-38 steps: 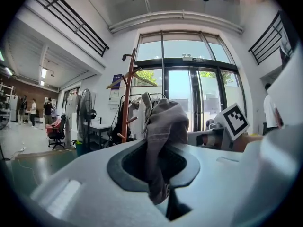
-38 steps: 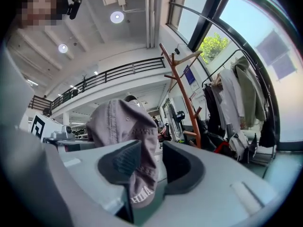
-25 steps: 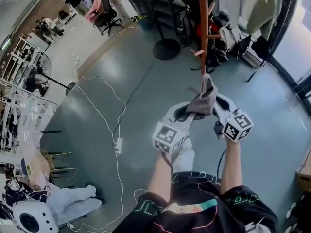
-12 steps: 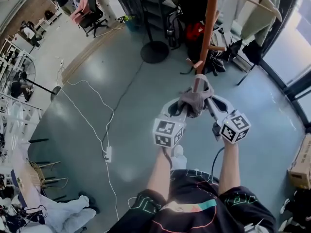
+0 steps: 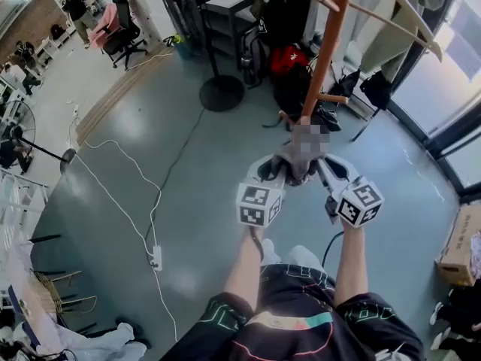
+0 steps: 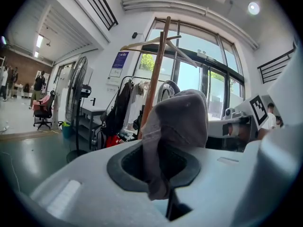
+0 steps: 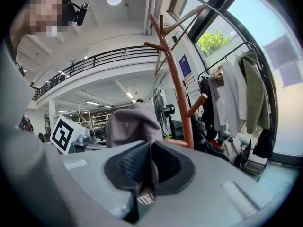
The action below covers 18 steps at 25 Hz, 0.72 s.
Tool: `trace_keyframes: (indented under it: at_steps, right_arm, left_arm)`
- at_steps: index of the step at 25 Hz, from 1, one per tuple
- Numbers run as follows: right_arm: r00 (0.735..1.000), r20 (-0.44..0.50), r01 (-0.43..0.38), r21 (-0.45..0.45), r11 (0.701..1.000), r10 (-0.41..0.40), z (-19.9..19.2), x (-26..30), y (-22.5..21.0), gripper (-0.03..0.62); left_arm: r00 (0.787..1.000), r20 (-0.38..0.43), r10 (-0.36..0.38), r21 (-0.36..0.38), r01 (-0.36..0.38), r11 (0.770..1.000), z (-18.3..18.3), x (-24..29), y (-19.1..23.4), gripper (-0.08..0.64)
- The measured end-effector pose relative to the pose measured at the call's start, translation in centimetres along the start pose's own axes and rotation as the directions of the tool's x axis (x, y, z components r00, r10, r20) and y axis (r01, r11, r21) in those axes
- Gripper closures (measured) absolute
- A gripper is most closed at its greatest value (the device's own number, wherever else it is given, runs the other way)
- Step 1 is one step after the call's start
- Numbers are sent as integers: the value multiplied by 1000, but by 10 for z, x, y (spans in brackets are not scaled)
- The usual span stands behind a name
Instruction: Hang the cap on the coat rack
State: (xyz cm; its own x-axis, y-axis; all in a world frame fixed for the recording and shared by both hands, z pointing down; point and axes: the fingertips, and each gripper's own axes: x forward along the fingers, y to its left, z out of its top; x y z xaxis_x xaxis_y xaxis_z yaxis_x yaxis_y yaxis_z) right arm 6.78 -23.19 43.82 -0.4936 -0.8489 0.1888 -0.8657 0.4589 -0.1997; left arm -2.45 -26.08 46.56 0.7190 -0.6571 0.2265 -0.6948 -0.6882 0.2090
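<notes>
A grey cap (image 5: pixel 294 164) hangs bunched between my two grippers, just in front of the orange-brown coat rack pole (image 5: pixel 328 43). My left gripper (image 5: pixel 276 165) is shut on one edge of the cap (image 6: pixel 180 122), whose fabric runs down into the jaws (image 6: pixel 163 193). My right gripper (image 5: pixel 325 165) is shut on the other edge. In the right gripper view the cap (image 7: pixel 130 124) rises from the closed jaws (image 7: pixel 144 193), with a small label pinched at the bottom. The coat rack (image 7: pixel 177 84) stands close behind it, its pegs angled upward. The pole (image 6: pixel 154 79) also shows behind the cap in the left gripper view.
Bags (image 5: pixel 289 59) lie round the rack's foot. A fan stand's round base (image 5: pixel 221 92) sits to the left of it. A clothes rail with hanging garments (image 5: pixel 391 36) stands at the right. A white cable and power strip (image 5: pixel 154 258) cross the floor, and a cardboard box (image 5: pixel 458 247) is at the right edge.
Both grippers have carried the cap forward, closer to the rack pole. The cap, first pulled up into a peak, now sits lower and bunched between the grippers.
</notes>
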Motion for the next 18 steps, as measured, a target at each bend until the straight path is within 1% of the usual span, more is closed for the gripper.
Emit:
trace_keyframes:
  at_steps: [3, 6, 9, 13, 18]
  right_arm:
    - [999, -25, 36, 11, 999, -36, -6, -3, -11, 558]
    - [998, -45, 50, 15, 999, -50, -13, -1, -20, 558]
    - [996, -75, 54, 26, 998, -52, -25, 3, -25, 558]
    - [994, -110, 36, 47, 998, -30, -42, 15, -37, 558]
    - [992, -125, 25, 85, 996, -14, -55, 30, -54, 558]
  left_arm:
    - [999, -19, -31, -17, 31, 999, -8, 12, -7, 500]
    - [999, -35, -35, -30, 34, 999, -16, 22, -5, 501]
    - [998, -60, -27, -53, 24, 998, -28, 29, -1, 500]
    - [996, -94, 0, -80, -7, 997, -47, 41, 7, 500]
    - [990, -136, 29, -78, -40, 996, -59, 56, 15, 500]
